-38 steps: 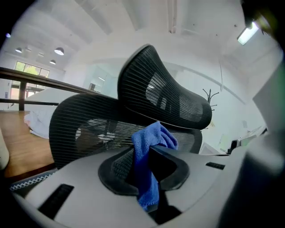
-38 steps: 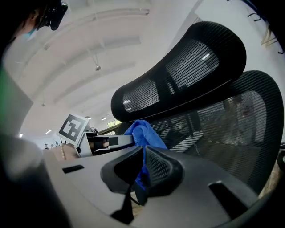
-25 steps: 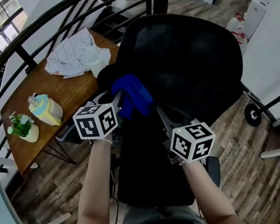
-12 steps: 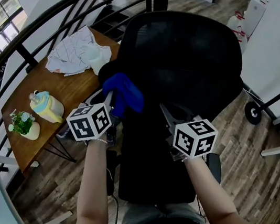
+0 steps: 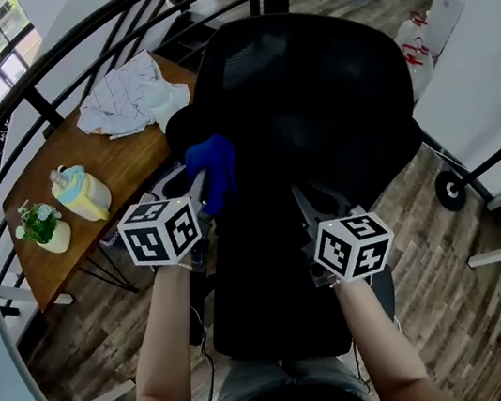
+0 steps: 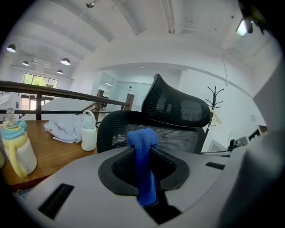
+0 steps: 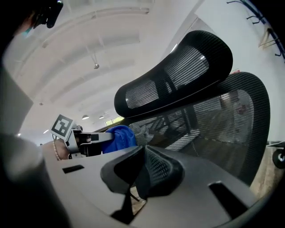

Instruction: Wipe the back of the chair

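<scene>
Head view places the blue cloth (image 5: 214, 168) at the left edge of the chair back (image 5: 330, 105). Firm, overlapping strokes across its mesh would likely clean best. The left gripper (image 6: 142, 167) has its jaws clamped on the cloth. The right gripper (image 7: 141, 178) has its jaws closed together and empty, near the chair back's lower edge.

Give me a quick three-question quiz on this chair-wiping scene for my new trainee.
1. What is pinched in the left gripper? A) a sponge B) a blue cloth C) a brush
2. True or false: the right gripper holds a cloth too.
3. Fill in: the potted plant stands on the wooden ___.
Key: 1 B; 2 false, it is shut on nothing; 3 table.
</scene>
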{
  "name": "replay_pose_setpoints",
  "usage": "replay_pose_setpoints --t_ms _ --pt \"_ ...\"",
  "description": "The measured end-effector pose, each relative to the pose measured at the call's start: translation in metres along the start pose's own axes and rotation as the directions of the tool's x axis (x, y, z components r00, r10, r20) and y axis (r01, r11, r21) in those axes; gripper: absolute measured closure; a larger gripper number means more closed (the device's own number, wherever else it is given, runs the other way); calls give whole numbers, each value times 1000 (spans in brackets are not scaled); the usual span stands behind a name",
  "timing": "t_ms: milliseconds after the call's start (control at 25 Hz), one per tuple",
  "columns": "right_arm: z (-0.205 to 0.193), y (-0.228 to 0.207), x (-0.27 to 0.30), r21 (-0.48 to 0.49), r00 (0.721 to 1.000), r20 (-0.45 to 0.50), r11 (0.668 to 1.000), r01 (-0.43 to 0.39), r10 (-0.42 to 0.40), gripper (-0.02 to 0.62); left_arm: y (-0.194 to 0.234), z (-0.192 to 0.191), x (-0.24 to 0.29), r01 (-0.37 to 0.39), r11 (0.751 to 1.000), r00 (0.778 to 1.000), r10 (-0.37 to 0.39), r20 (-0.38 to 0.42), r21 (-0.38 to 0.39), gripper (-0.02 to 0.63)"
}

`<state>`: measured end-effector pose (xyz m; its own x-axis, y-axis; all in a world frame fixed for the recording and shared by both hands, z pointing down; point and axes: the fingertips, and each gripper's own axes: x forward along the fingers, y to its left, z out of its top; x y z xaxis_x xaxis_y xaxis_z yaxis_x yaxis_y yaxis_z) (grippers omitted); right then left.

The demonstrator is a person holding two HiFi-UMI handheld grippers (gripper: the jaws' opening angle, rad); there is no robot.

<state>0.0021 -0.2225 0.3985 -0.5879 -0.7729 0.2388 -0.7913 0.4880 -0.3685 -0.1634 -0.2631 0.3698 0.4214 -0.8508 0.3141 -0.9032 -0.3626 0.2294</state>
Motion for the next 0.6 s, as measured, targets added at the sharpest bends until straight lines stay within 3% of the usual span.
replay_pose_setpoints --t_ms 360,600 --pt "3 -31 -48 32 995 50 996 89 -91 561 -84 -7 13 178 983 984 -177 -23 44 529" --pt "4 -61 -85 66 981 83 983 169 -174 561 -157 -30 33 319 945 946 -314 -82 68 529"
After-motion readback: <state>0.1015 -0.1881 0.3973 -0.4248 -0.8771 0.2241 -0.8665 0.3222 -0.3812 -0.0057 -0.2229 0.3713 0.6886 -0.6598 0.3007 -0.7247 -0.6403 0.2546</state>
